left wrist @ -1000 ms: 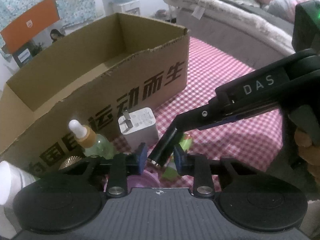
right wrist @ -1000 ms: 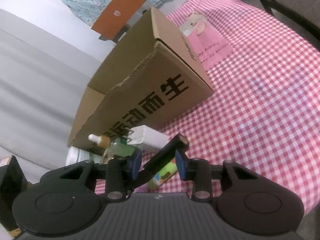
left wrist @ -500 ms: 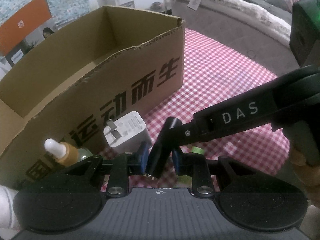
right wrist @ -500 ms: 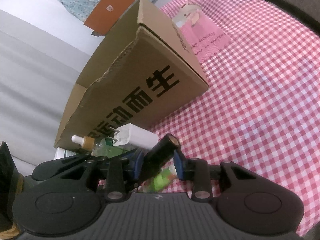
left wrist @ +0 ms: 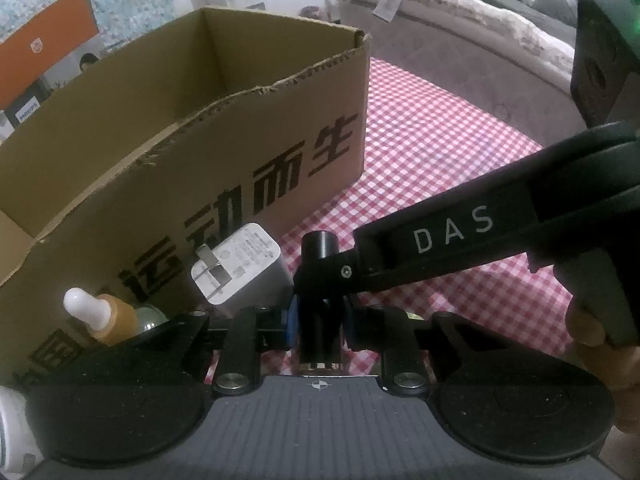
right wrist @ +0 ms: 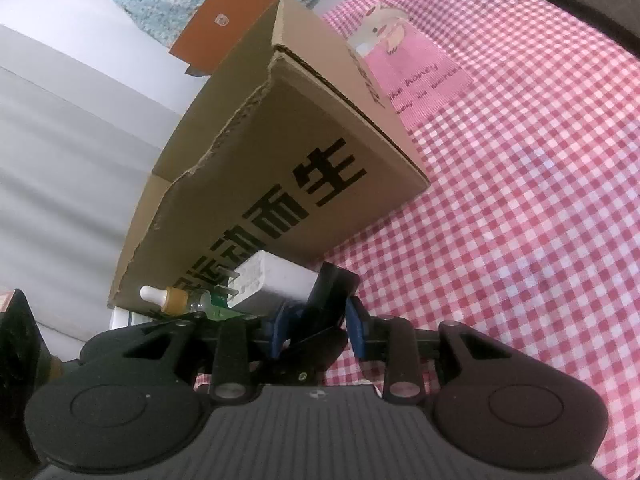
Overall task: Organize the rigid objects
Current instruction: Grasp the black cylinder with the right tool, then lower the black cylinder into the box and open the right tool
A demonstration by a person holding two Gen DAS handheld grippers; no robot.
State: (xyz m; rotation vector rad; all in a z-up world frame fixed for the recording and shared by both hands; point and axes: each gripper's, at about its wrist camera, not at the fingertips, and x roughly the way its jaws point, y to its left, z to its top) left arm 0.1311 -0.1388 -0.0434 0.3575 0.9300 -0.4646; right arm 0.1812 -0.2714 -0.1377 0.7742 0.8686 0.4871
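Observation:
A black cylinder (left wrist: 319, 304) stands between the pads of both grippers. My left gripper (left wrist: 318, 320) is shut on its lower part. My right gripper (right wrist: 316, 328), whose black arm marked DAS (left wrist: 452, 232) crosses the left wrist view, is shut on the same cylinder (right wrist: 330, 300). An open cardboard box (left wrist: 224, 152) with black characters stands just behind, seen also in the right wrist view (right wrist: 280, 184). A white charger (left wrist: 240, 264) and a dropper bottle (left wrist: 104, 316) lie against the box front.
The table wears a pink checked cloth (left wrist: 432, 152). A pink card (right wrist: 412, 68) lies beside the box. A white container (left wrist: 12, 424) sits at the far left. A bed (left wrist: 460, 12) is beyond the table.
The black cylinder has turned from tilted to upright between the pads. Both grippers have closed in on it and moved nearer the box.

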